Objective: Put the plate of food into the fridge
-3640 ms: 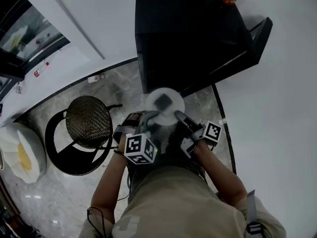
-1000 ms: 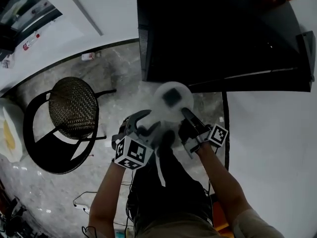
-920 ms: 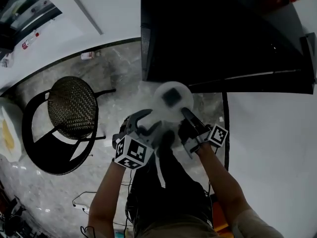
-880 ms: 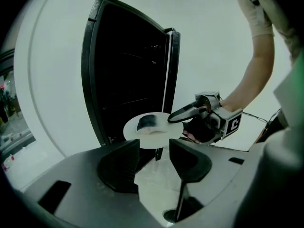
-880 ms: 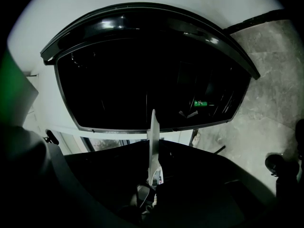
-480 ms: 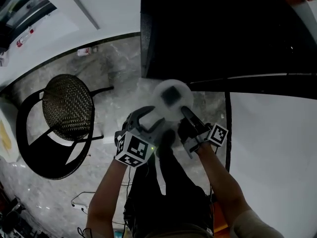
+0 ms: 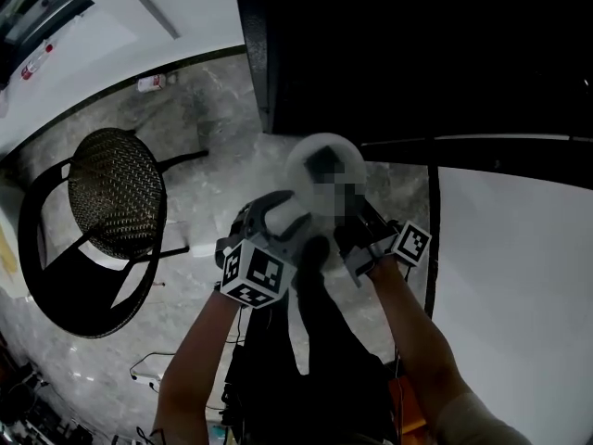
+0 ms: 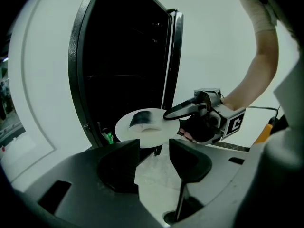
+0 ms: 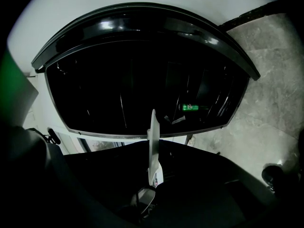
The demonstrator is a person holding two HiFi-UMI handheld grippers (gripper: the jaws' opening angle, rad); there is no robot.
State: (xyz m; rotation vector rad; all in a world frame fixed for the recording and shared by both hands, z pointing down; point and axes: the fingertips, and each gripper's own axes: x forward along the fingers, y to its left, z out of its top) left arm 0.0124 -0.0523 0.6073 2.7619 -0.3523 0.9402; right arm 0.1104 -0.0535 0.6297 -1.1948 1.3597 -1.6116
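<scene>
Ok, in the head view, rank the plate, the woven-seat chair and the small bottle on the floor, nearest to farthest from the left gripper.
1. The plate, just ahead of its tips.
2. The chair, off to its left.
3. The bottle, beyond the chair, top left.

The plate [image 7: 301,167] was round, white and shallow, and it was held level. A dark piece of food [image 8: 141,119] lay near its middle. One side of its rim was pinched between the fingers of the right gripper [image 8: 174,113], and the right gripper view showed it edge-on between them. The rest of the disc reached out beyond those fingertips. The plate hung just past the parted fingers of the left gripper [image 8: 154,148], slightly above their tips; whether it touched them could not be told. The fridge [image 7: 417,54] was black, with its door swung open and its inside dark. It stood straight ahead of both pairs of fingers, with the plate's far rim near its opening.
</scene>
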